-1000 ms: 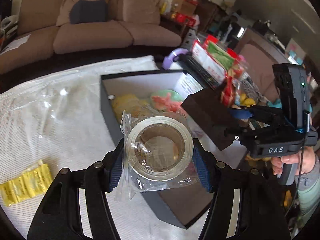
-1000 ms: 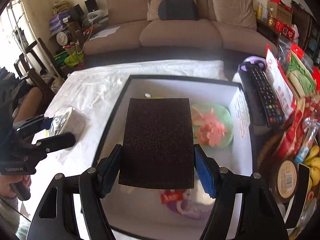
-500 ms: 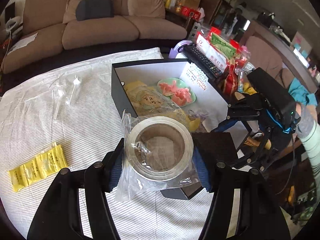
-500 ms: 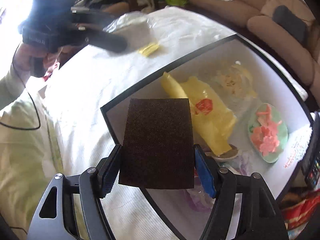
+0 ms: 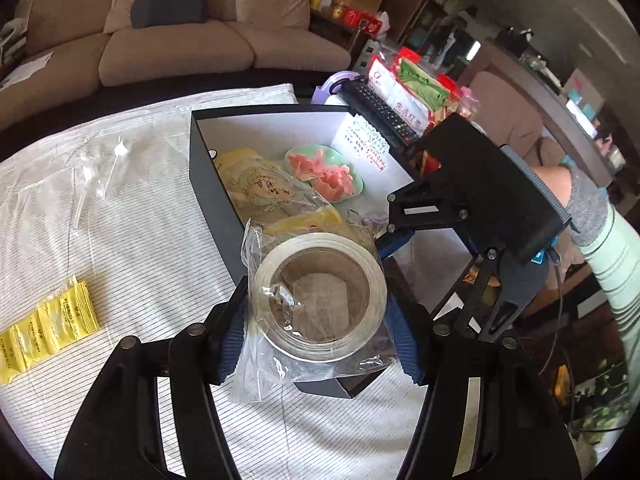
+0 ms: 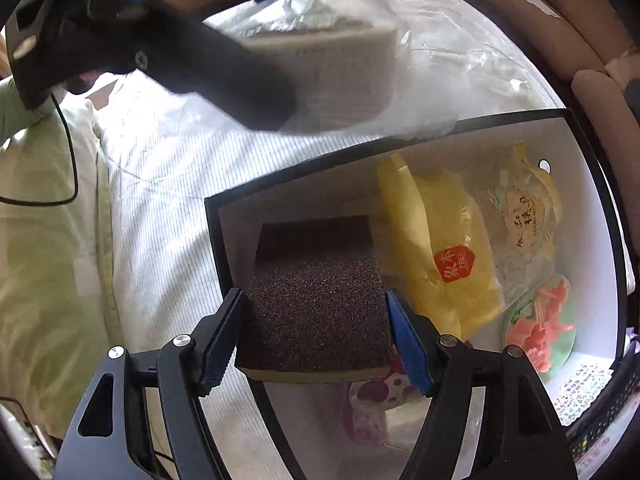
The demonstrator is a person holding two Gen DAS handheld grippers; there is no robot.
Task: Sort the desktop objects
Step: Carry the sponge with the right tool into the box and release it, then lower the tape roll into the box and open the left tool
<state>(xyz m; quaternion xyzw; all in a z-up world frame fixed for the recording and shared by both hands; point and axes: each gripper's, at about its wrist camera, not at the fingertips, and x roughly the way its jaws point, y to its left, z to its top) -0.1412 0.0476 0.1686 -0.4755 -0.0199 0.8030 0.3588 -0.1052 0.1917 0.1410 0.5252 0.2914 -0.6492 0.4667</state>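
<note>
My left gripper is shut on a roll of clear tape in a plastic bag, held above the near edge of the black box. My right gripper holds a dark brown sponge low inside the box's near corner; its jaws look slightly parted from the sponge's sides. In the left wrist view the right gripper reaches down into the box. The box holds yellow packets, a bagged item and a green dish with pink pieces.
Yellow sachets and a clear plastic bag lie on the striped white cloth left of the box. A remote control and snack packets stand behind the box. A brown sofa is beyond.
My right gripper has lowered the sponge into the box's near corner and its jaws have eased apart. My left gripper with the tape has moved closer over the box edge.
</note>
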